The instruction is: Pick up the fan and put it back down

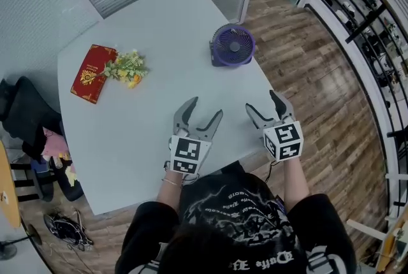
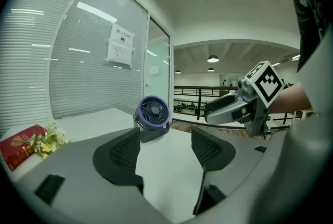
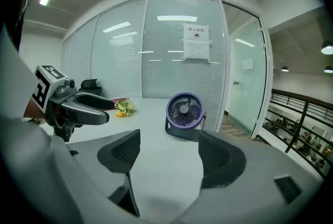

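Standing fan (image 1: pixel 233 45), well beyond R gripper (image 1: pixel 260 100)

The fan (image 1: pixel 233 45) stands at the table's (image 1: pixel 153 139) far right edge, ahead of my left gripper (image 1: pixel 207 107) and right gripper (image 1: pixel 261 100), side by side near me. Flowers (image 1: pixel 127 68) lie far left, against a book (image 1: pixel 93 72).

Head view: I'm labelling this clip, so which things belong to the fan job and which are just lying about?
For the job: fan; left gripper and right gripper, both open and empty.
Lying about: red booklet; flower bunch.
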Available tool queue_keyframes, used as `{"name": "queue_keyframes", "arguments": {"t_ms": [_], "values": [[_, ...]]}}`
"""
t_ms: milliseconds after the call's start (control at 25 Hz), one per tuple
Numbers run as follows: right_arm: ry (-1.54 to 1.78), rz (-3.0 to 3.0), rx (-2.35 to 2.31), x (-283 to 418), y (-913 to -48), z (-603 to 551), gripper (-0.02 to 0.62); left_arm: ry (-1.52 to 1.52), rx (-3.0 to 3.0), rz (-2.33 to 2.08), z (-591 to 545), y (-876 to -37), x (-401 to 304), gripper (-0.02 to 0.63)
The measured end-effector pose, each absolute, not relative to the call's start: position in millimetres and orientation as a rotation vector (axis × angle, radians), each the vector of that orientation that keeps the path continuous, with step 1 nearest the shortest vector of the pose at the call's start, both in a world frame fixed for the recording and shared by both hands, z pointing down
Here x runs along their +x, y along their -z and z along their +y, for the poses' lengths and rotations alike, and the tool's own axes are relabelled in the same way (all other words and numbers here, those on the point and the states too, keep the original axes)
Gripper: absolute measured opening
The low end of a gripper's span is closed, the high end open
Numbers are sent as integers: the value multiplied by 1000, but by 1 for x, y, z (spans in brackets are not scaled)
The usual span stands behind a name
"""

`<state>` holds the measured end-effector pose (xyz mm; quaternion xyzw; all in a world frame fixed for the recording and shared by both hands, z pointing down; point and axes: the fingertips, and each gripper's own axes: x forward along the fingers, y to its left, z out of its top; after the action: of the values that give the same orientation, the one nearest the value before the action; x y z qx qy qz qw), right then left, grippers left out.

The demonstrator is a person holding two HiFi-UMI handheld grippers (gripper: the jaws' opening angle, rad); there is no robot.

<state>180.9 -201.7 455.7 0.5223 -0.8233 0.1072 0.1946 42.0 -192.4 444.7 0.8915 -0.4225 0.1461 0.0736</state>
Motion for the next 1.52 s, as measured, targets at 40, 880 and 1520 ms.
{"name": "queue_keyframes", "arguments": {"t_ms": [40,880,1520], "values": [[-292,-2311,1472,178,-454,-196,356,-436,2675,-1279,-187,-445,37,314],[-305,-2261,1533,159,-465,-117,336,-439,2654,-1275,-125,-462,11,314],[-291,-2283,1640,170,-452,-119,9,-345,2661,-1252,-123,-451,21,20]]}}
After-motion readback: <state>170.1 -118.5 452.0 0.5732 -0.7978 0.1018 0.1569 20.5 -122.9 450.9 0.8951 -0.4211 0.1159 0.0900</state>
